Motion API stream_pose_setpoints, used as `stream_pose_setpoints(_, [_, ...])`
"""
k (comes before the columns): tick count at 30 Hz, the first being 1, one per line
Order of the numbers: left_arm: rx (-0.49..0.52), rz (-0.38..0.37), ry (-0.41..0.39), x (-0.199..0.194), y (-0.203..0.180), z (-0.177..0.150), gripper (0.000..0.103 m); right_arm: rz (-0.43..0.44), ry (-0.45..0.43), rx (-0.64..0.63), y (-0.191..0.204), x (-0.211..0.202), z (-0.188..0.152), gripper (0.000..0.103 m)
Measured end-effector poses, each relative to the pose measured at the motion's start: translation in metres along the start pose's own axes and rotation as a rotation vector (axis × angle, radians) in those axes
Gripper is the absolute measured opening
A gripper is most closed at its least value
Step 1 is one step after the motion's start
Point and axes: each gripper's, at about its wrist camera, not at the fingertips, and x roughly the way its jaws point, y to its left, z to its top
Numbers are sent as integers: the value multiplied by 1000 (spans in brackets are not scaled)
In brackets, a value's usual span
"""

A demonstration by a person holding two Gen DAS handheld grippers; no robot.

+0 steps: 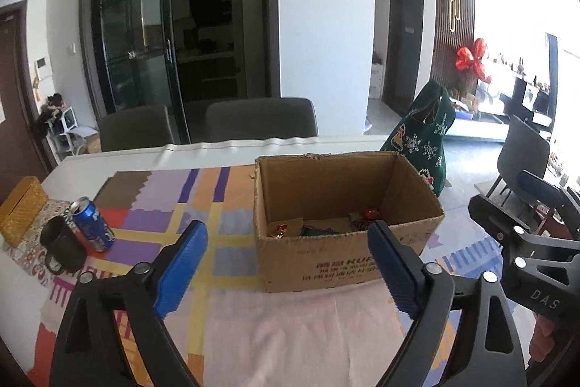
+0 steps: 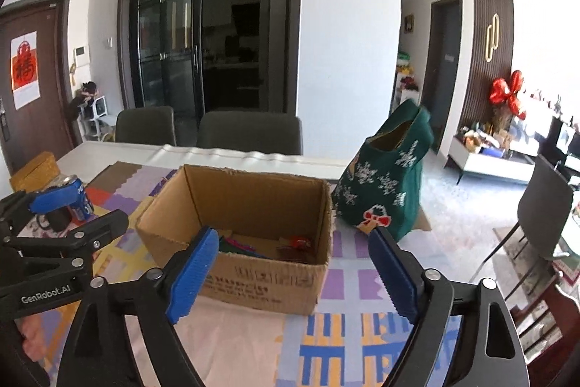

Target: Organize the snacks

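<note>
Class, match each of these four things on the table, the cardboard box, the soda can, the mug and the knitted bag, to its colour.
Things:
1. cardboard box
2. soda can
3. mug
4. knitted bag

Colours:
A. dark green with white snowflakes
B. black
C. brown
D. blue

Pairs: 1-C, 2-D, 3-B, 4-A

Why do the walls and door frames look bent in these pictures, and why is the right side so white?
Left wrist view: the fisheye lens bows the glass doors and darkens the corners; daylight washes out the room at far right. Right wrist view: the same curving on the brown door, glare at the upper right; the cardboard box stays fairly sharp, while the green bag looks slightly smeared.
</note>
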Motion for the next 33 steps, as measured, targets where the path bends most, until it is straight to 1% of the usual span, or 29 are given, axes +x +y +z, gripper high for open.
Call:
stream_pose_setpoints(3, [7, 14, -26, -18, -1, -9, 100, -17, -33, -4, 2, -19, -7, 92])
stream_pose_setpoints(5, [16, 30, -42, -29, -2, -15, 102, -24, -50, -3, 2, -32, -13, 93])
stream_pose_setpoints(10, [22, 45, -60, -54, -5, -30, 103, -22, -61, 4, 3, -55, -28, 94])
stream_pose_setpoints(21, [36, 56, -67, -89, -12, -60, 103, -21, -54, 11, 1, -89, -59, 94])
stream_pose_setpoints(26, [43, 57, -78, -100, -14, -68, 103, -25, -61, 7, 1, -101, -67, 94])
stream_pose_setpoints(33, [46, 56, -103, -114, -17, -69, 103, -19, -68, 8, 2, -113, -72, 94])
